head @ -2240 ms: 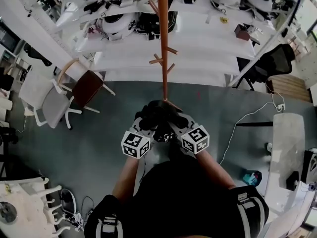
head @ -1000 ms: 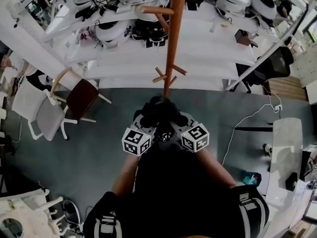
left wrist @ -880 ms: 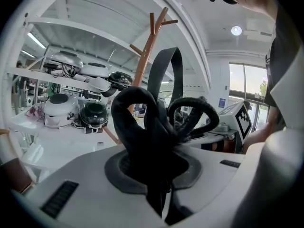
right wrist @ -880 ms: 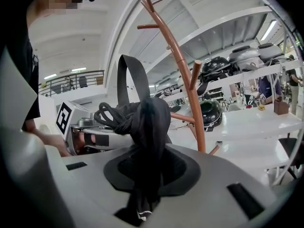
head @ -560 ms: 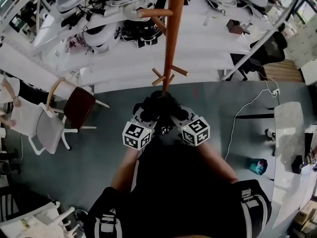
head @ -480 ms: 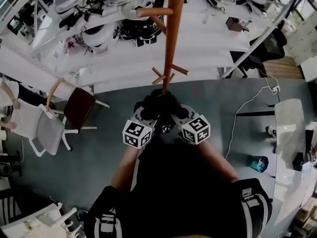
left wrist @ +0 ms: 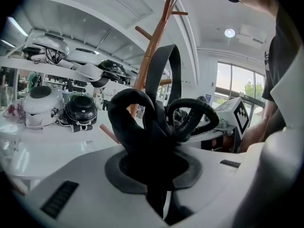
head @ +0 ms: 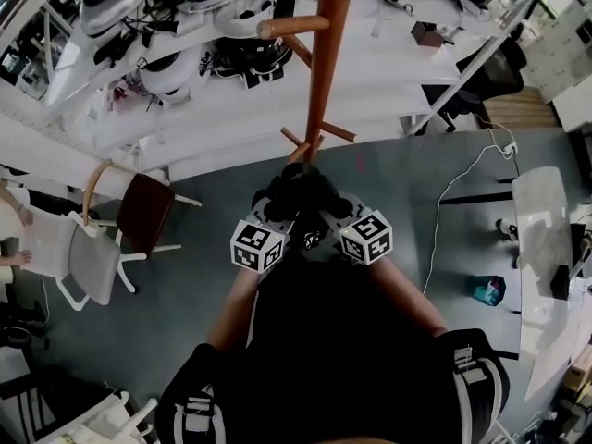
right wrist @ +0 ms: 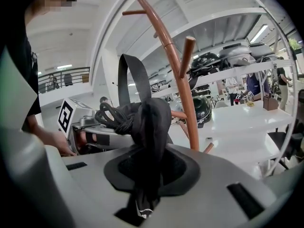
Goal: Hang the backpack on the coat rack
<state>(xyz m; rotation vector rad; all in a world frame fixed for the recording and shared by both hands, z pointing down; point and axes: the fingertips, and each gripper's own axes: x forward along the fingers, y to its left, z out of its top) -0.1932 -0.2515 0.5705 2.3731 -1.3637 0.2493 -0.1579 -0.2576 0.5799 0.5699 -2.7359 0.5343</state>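
The black backpack (head: 298, 195) hangs bunched between my two grippers, close in front of the person's body. My left gripper (head: 277, 215) is shut on a black strap (left wrist: 142, 132), and a strap loop (left wrist: 164, 72) stands up above the jaws. Opposite it, my right gripper (right wrist: 147, 175) is shut on a wad of black fabric (right wrist: 151, 122). The orange wooden coat rack (head: 321, 72) rises just beyond the backpack, with an upper peg (head: 291, 26) and lower pegs (head: 316, 139) bare. From the right gripper view the rack's pole (right wrist: 183, 87) stands right behind the fabric.
White shelves and tables with helmets (head: 199, 58) stand behind the rack. A brown chair (head: 141, 213) and a white chair (head: 79, 259) are at the left. A cable (head: 462, 183), a teal object (head: 487, 290) and a white table (head: 541, 239) are at the right.
Both grippers with the backpack have come a little closer to the rack's pole, which now looms larger in the head view. The grips look unchanged.
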